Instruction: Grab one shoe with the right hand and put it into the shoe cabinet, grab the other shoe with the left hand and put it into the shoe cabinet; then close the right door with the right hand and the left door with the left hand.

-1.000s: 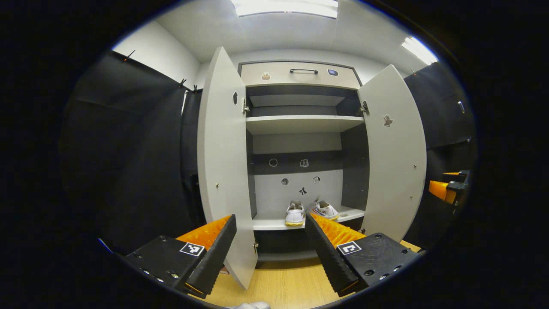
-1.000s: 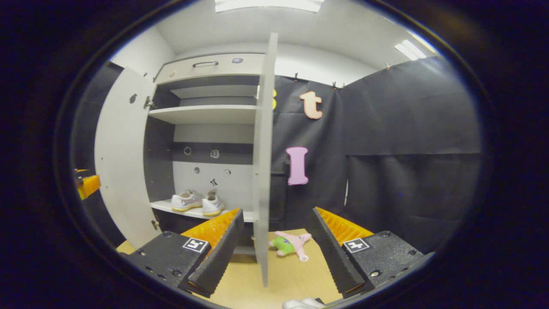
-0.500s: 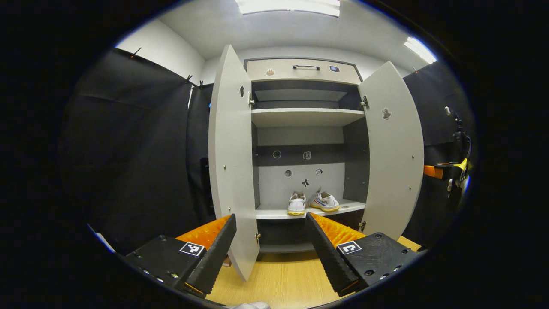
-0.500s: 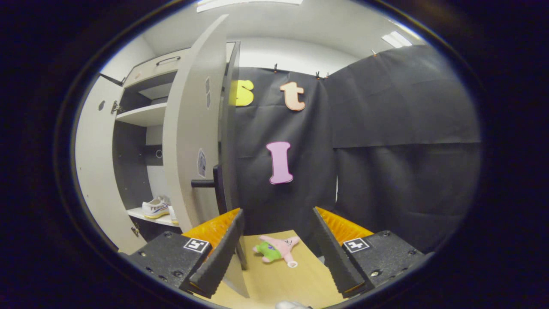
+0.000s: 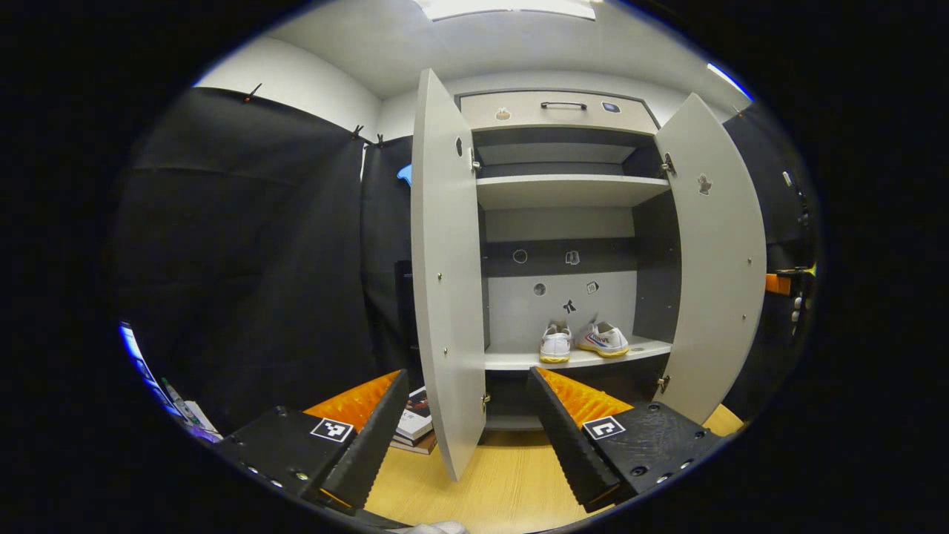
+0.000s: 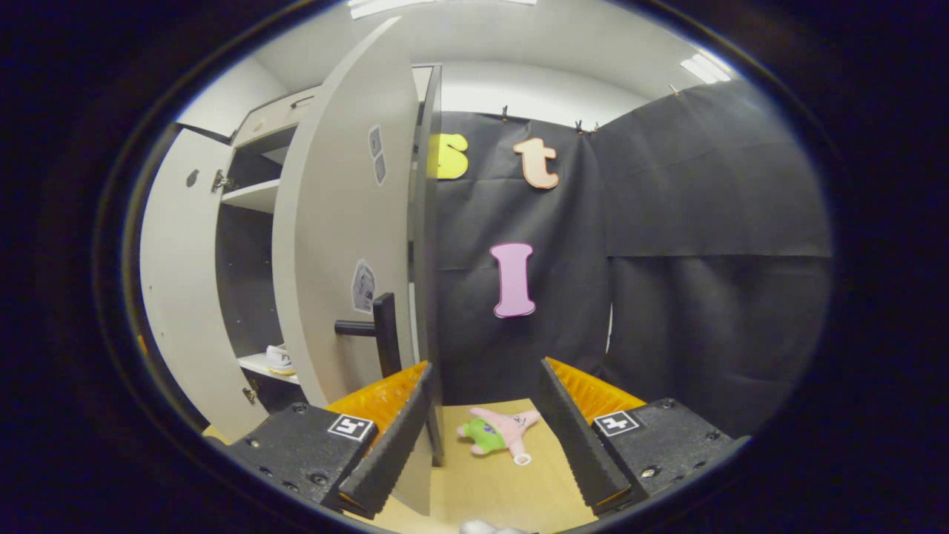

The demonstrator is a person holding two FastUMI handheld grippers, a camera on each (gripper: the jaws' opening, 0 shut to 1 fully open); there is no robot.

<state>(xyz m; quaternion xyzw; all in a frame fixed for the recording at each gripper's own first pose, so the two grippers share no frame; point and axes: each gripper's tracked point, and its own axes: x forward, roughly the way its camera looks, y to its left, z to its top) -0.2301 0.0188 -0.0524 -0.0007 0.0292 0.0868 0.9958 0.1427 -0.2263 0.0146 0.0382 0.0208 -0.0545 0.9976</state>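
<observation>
Wooden floor [image 5: 489, 489] lies low in the left gripper view, under the left gripper [image 5: 467, 437], fingers wide, holding nothing. Its left door [image 5: 448, 297] stands open just past them. Far back, both shoes [image 5: 586, 341] sit on the low shelf. In the right gripper view, the right gripper [image 6: 485, 437] is wide too, beside the right door [image 6: 334, 245]. Doors look stiff and light; push the flat face near the handle [image 6: 374, 334].

Along the bottom of the left gripper view, the left hand-held gripper [image 5: 467, 437] is showing two black blocks with screws, square coded tags and ribbed fingers. The right hand-held gripper [image 6: 485, 445] is showing the same build, bottom of its view.
</observation>
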